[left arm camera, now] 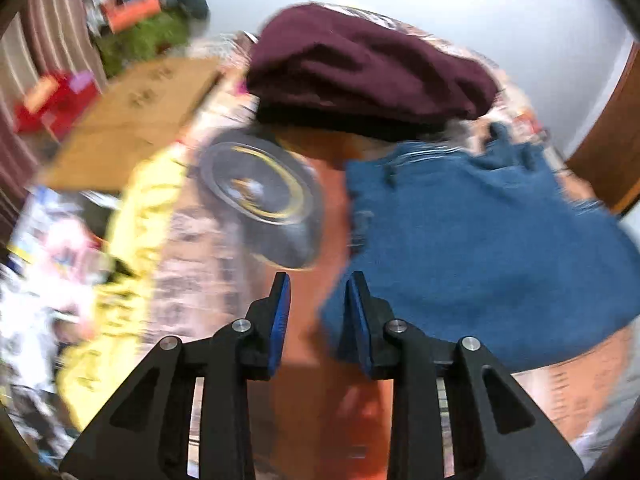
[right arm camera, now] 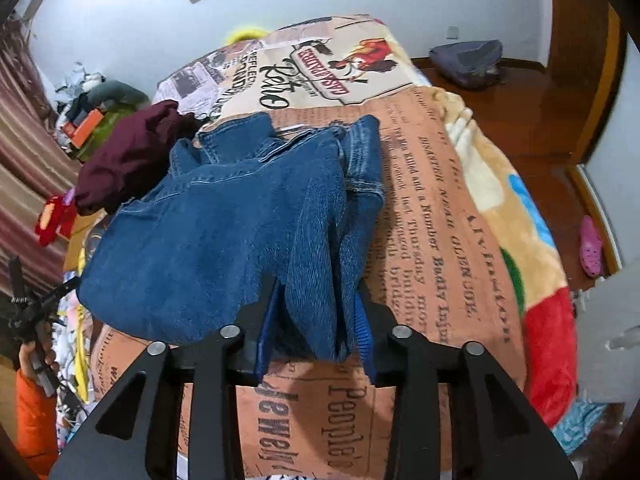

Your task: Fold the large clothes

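Observation:
Blue jeans (right arm camera: 224,232) lie bunched on a bed covered by a newspaper-print blanket (right arm camera: 432,200). My right gripper (right arm camera: 316,304) is shut on a fold of the jeans' near edge, which hangs between its blue pads. In the blurred left wrist view the jeans (left arm camera: 480,248) lie to the right, and my left gripper (left arm camera: 318,280) is open and empty just left of their edge, above the blanket (left arm camera: 200,280). A maroon garment (left arm camera: 360,68) is heaped behind the jeans; it also shows in the right wrist view (right arm camera: 128,156).
A yellow cloth (left arm camera: 136,240) and a cardboard sheet (left arm camera: 136,120) lie left of the bed. Clutter (right arm camera: 88,120) piles up by the striped curtain. A grey bag (right arm camera: 468,60) and a pink shoe (right arm camera: 591,252) sit on the wooden floor at right.

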Motion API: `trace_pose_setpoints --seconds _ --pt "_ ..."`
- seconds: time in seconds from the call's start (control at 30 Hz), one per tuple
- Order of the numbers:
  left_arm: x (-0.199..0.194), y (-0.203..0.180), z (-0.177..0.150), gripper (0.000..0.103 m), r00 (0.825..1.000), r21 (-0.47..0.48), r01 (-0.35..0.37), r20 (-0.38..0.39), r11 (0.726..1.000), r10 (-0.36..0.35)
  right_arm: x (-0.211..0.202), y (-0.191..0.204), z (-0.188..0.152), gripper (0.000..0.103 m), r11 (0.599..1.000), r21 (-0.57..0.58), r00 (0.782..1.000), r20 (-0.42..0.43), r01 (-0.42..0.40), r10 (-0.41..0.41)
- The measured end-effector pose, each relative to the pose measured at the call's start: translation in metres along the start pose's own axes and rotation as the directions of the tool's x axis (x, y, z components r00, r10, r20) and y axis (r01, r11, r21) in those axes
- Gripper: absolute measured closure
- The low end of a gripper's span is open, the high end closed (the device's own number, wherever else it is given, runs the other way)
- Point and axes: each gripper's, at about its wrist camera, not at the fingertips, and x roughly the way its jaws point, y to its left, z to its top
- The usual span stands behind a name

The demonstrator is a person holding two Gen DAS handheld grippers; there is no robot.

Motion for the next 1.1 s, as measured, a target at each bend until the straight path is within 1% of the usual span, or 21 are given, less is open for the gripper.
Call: trace_pose_setpoints --seconds 0.07,0.13,0.17,0.2,0.27,0.3,0.33,0.37,0.4,0.5,0.57,0.67,0.7,0.77,0.8,0.83,0.93,0.97,1.0,1.07,1.1 --pt "-0.006 0.002 -0.002 0.073 1.0 0.02 -0.006 0.013 1.0 0.005 -0.009 0.006 0.002 0.069 0.998 -0.026 0.998 0.012 0.06 -0.06" --pt "-0.016 0.002 -0.002 0.068 1.0 0.022 -0.001 0.029 1.0 0.001 -0.023 0.017 0.004 0.069 0.986 -0.085 0.989 0.057 0.143 -0.138" --pt "-0.021 0.003 0.0 0.06 0.999 0.016 -0.01 0.041 1.0 0.009 -0.029 0.021 0.003 0.069 0.981 -0.109 0.985 0.078 0.161 -0.153" --pt "-0.028 0.003 0.001 0.046 0.998 0.006 -0.028 0.061 1.0 0.027 -0.039 0.028 0.004 0.069 0.973 -0.144 0.98 0.115 0.179 -0.164" --pt "-0.045 -0.001 0.002 0.033 0.992 -0.008 -0.051 0.117 0.999 0.052 -0.051 0.037 0.005 0.069 0.966 -0.172 0.972 0.168 0.193 -0.165" --pt "-0.054 -0.001 0.003 0.028 0.987 -0.02 -0.054 0.15 0.998 0.057 -0.057 0.042 0.006 0.069 0.964 -0.181 0.969 0.188 0.194 -0.159" --pt "-0.059 -0.001 0.004 0.025 0.985 -0.026 -0.049 0.163 0.998 0.053 -0.063 0.049 0.009 0.068 0.964 -0.192 0.968 0.207 0.184 -0.144" --pt "-0.065 -0.001 0.005 0.016 0.984 -0.039 -0.031 0.175 0.999 0.037 -0.065 0.053 0.009 0.067 0.964 -0.2 0.967 0.217 0.175 -0.131" --pt "-0.07 -0.001 0.007 0.01 0.983 -0.055 -0.002 0.181 0.998 0.011 -0.068 0.061 0.011 0.062 0.964 -0.214 0.967 0.231 0.161 -0.111" --pt "-0.074 0.0 0.005 0.009 0.983 -0.093 0.057 0.179 0.994 -0.04 -0.067 0.082 0.015 0.05 0.957 -0.252 0.961 0.266 0.141 -0.071" --pt "-0.069 -0.001 0.003 0.009 0.985 -0.102 0.07 0.161 0.992 -0.053 -0.059 0.096 0.016 0.048 0.952 -0.281 0.961 0.274 0.118 -0.038" --pt "-0.055 -0.003 -0.005 0.009 0.991 -0.12 0.08 0.118 0.99 -0.065 -0.041 0.118 0.016 0.047 0.945 -0.319 0.969 0.247 0.078 0.003" --pt "-0.048 -0.002 -0.008 0.009 0.992 -0.127 0.103 0.091 0.987 -0.092 -0.031 0.126 0.016 0.047 0.942 -0.33 0.973 0.232 0.069 0.01" --pt "-0.033 -0.003 -0.012 0.009 0.986 -0.131 0.165 0.036 0.978 -0.161 -0.014 0.136 0.015 0.047 0.935 -0.351 0.98 0.199 0.045 0.028" --pt "-0.023 -0.004 -0.012 0.009 0.978 -0.129 0.203 -0.009 0.971 -0.206 -0.009 0.14 0.013 0.047 0.933 -0.358 0.982 0.185 0.039 0.03" --pt "-0.016 -0.005 -0.014 0.009 0.972 -0.124 0.227 -0.039 0.966 -0.233 0.003 0.146 0.013 0.047 0.931 -0.364 0.987 0.16 0.033 0.027" --pt "0.002 -0.01 -0.016 0.009 0.951 -0.12 0.279 -0.107 0.953 -0.291 0.027 0.154 0.013 0.047 0.929 -0.369 0.994 0.108 0.027 0.014" --pt "0.007 -0.011 -0.017 0.009 0.942 -0.123 0.297 -0.126 0.947 -0.312 0.034 0.157 0.013 0.047 0.929 -0.369 0.995 0.096 0.027 0.01" --pt "0.013 -0.012 -0.018 0.009 0.927 -0.135 0.327 -0.149 0.935 -0.345 0.044 0.16 0.013 0.047 0.93 -0.366 0.997 0.08 0.032 -0.003" --pt "0.023 -0.015 -0.02 0.009 0.904 -0.156 0.367 -0.171 0.917 -0.391 0.056 0.161 0.011 0.047 0.931 -0.362 0.998 0.061 0.048 -0.028" --pt "0.026 -0.015 -0.021 0.009 0.898 -0.164 0.376 -0.177 0.912 -0.403 0.061 0.162 0.011 0.047 0.931 -0.361 0.998 0.051 0.052 -0.036"
